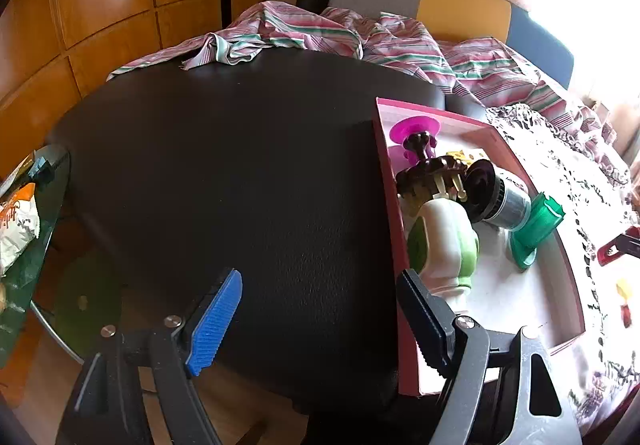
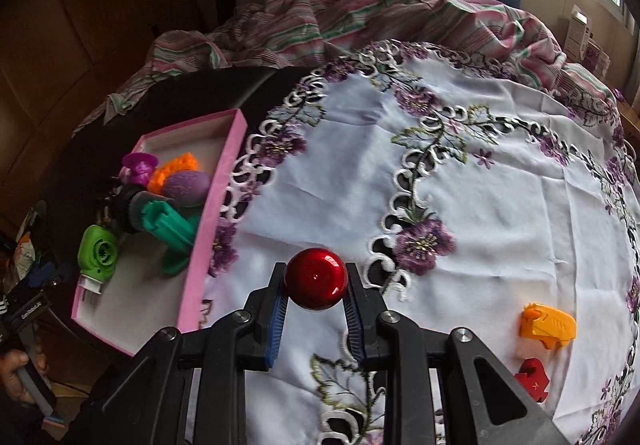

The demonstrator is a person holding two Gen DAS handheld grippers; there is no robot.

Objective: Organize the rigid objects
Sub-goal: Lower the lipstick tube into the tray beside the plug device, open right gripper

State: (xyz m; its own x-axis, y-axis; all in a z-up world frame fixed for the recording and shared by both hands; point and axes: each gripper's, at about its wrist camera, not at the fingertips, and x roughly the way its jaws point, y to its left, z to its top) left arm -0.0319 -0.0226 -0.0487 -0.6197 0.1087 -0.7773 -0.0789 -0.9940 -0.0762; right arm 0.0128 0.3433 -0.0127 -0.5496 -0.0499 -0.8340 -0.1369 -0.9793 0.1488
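Note:
My right gripper (image 2: 316, 299) is shut on a shiny red ball (image 2: 315, 279), held above the embroidered white tablecloth (image 2: 460, 205). A pink box (image 2: 218, 201) lies to its left, holding a green ribbed piece (image 2: 168, 225), a green and white fan-shaped part (image 2: 98, 253), a purple egg (image 2: 186, 187), an orange piece (image 2: 174, 169) and a purple piece (image 2: 138, 165). My left gripper (image 1: 320, 325) is open and empty over the black table (image 1: 240, 165), beside the box's left wall (image 1: 390, 213). The box contents show there too, with the green and white part (image 1: 444, 245) nearest.
An orange plastic piece (image 2: 548, 327) and a red piece (image 2: 530, 379) lie on the cloth at the right. A striped pink sheet (image 1: 360, 41) is bunched at the table's far side. A glass side table with a snack bag (image 1: 16, 221) stands at the left.

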